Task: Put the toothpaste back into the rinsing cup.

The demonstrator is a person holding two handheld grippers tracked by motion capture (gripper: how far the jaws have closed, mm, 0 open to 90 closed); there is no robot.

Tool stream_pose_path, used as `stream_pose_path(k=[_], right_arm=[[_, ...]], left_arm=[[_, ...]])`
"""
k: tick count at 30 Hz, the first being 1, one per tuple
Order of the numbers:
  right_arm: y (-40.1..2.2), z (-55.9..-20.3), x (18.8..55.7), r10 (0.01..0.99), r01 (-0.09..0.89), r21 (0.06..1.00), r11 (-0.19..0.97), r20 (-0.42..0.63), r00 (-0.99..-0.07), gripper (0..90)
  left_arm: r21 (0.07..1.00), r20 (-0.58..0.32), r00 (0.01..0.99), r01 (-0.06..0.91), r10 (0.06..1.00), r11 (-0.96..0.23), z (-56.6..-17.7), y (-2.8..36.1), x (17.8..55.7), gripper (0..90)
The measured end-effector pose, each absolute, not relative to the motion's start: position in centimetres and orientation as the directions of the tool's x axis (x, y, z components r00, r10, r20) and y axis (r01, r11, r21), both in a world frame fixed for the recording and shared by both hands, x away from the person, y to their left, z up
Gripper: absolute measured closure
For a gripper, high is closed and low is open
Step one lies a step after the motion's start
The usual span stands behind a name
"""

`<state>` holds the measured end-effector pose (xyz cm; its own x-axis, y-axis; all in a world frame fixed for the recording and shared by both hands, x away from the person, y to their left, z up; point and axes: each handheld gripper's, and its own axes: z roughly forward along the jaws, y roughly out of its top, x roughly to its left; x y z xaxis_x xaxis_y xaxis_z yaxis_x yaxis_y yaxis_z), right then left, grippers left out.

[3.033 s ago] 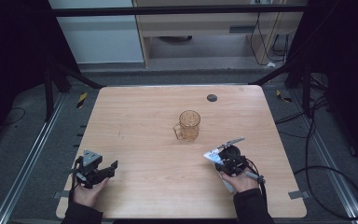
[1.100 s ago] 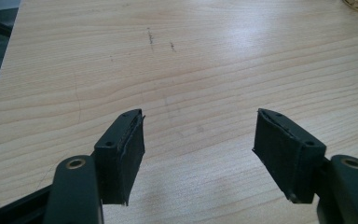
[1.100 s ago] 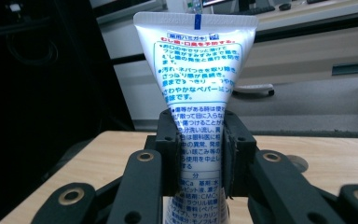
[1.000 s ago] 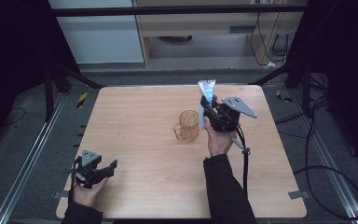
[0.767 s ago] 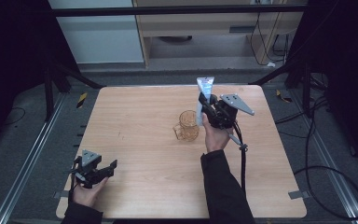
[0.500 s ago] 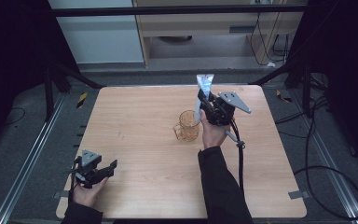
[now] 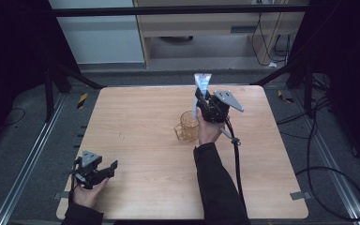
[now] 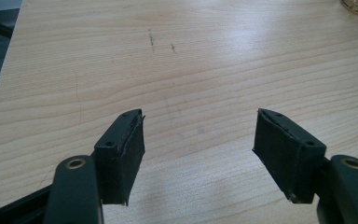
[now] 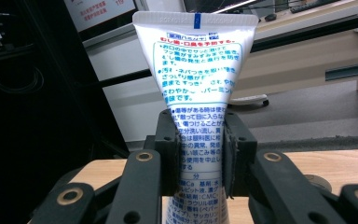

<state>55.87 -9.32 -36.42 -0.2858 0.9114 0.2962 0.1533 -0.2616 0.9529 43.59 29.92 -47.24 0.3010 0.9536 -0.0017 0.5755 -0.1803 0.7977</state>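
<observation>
high view: right gripper raised just above the amber mug, clamped on an upright toothpaste tube; left gripper near the table front-left corner. left gripper view: jaws apart over bare wood. right gripper view: tube's blue print, crimped end uppermost.

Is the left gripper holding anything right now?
No, the left gripper has its jaws spread wide apart, with nothing but bare wooden table between them.
</observation>
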Motion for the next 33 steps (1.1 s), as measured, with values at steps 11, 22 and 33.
stream_pose_path(k=[11,22,33], right_arm=[[-8.2,-37.7,57.1,0.918,0.158,0.955,-0.253,0.288,-0.273,71.5],[-7.5,-38.9,58.1,0.92,0.186,0.952,-0.242,0.286,-0.268,71.3],[-6.8,-40.1,58.7,0.929,0.221,0.952,-0.21,0.265,-0.26,71.2]], left_arm=[[0.796,0.0,0.304,0.577,0.953,-0.184,-47.2,29.9,43.6,32.4],[0.796,-0.001,0.304,0.576,0.953,-0.184,-47.3,29.9,43.6,32.4],[0.796,-0.001,0.304,0.577,0.953,-0.183,-47.3,29.9,43.6,32.4]])
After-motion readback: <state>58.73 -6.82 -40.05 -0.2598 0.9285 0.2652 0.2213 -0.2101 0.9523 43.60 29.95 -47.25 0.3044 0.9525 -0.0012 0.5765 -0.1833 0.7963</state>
